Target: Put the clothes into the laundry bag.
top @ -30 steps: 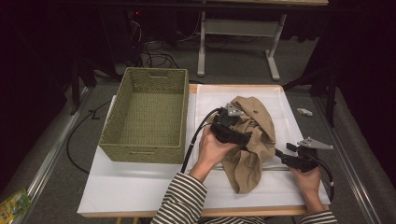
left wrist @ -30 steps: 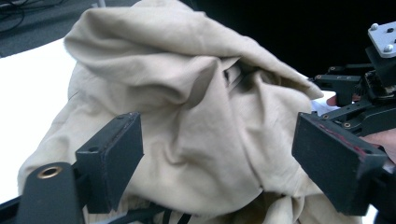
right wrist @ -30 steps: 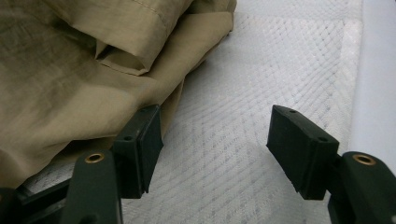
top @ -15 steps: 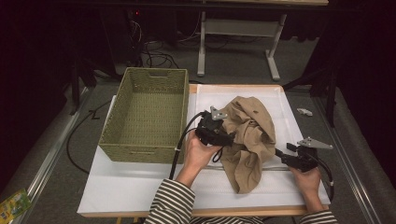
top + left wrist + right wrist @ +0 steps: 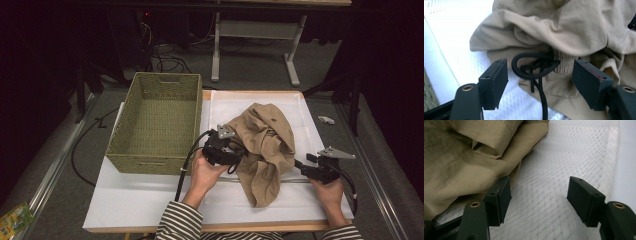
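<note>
A crumpled tan garment (image 5: 265, 145) lies on the white mesh mat (image 5: 300, 107). My left gripper (image 5: 240, 152) is at the garment's left edge, low over the mat. In the left gripper view its jaws straddle the elastic waistband (image 5: 559, 67) and a knotted black drawstring (image 5: 534, 66). The jaws have just been closing, and the pads stand apart from the cord, so the left gripper (image 5: 540, 75) is open. My right gripper (image 5: 300, 165) rests at the garment's right edge. In its own view the right gripper (image 5: 539, 195) is open over bare mat, one pad beside the cloth (image 5: 461, 157).
A woven green basket (image 5: 145, 164) stands on the left of the white table (image 5: 130, 200), close to the left hand. A small grey piece (image 5: 326, 119) lies off the mat's right side. Cables and a desk frame (image 5: 250, 30) are on the floor behind.
The left gripper has moved left and down, from over the middle of the garment to its left edge. The right gripper has stayed in place.
</note>
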Tool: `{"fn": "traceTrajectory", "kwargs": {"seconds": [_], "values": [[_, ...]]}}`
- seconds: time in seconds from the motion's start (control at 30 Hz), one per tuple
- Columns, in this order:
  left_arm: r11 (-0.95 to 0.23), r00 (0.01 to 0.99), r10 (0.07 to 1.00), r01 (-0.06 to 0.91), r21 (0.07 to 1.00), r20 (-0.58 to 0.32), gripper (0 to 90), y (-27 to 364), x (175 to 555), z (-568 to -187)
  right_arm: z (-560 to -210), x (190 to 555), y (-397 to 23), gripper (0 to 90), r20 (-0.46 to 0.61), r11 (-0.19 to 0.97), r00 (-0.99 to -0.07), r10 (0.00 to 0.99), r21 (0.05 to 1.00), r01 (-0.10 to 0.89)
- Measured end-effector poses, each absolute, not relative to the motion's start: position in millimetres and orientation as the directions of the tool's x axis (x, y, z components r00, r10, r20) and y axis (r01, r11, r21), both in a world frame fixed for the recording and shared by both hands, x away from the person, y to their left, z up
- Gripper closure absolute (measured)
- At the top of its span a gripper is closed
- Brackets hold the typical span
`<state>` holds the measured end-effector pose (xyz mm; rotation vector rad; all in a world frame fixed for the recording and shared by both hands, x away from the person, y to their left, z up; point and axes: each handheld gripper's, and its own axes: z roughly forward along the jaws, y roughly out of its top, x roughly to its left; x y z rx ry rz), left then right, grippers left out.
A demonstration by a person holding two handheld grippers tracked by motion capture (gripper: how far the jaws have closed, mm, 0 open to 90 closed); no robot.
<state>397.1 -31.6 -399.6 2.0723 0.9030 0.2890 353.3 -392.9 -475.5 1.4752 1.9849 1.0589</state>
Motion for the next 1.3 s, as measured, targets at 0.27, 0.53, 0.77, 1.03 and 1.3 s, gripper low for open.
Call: {"fn": "traceTrajectory", "kwargs": {"seconds": [0.27, 0.53, 0.77, 1.03, 1.3], "values": [[-0.397, 0.711, 0.696, 0.497, 0.771, -0.100, 32.2, -24.5, 386.6, -411.2, -475.9, 355.6, -391.7, 35.9, 0.079, 0.151, -0.333, 0.940, 0.777, 0.611], [-0.412, 0.716, 0.693, 0.490, 0.768, -0.085, 35.6, -19.2, 376.4, -430.0, -476.2, 355.7, -392.0, 35.8, 0.070, 0.162, -0.342, 0.937, 0.781, 0.604], [-0.402, 0.695, 0.712, 0.521, 0.753, -0.102, 38.6, -8.6, 368.7, -451.3, -476.0, 356.1, -392.0, 36.0, 0.080, 0.156, -0.341, 0.937, 0.777, 0.610], [-0.404, 0.678, 0.729, 0.536, 0.741, -0.093, 42.0, -3.6, 364.8, -467.6, -475.8, 356.0, -392.1, 36.2, 0.088, 0.150, -0.340, 0.936, 0.774, 0.616], [-0.407, 0.667, 0.742, 0.530, 0.744, -0.070, 43.0, 0.2, 362.0, -473.4, -475.8, 359.4, -395.4, 36.0, 0.135, 0.123, -0.338, 0.931, 0.758, 0.640]]}}
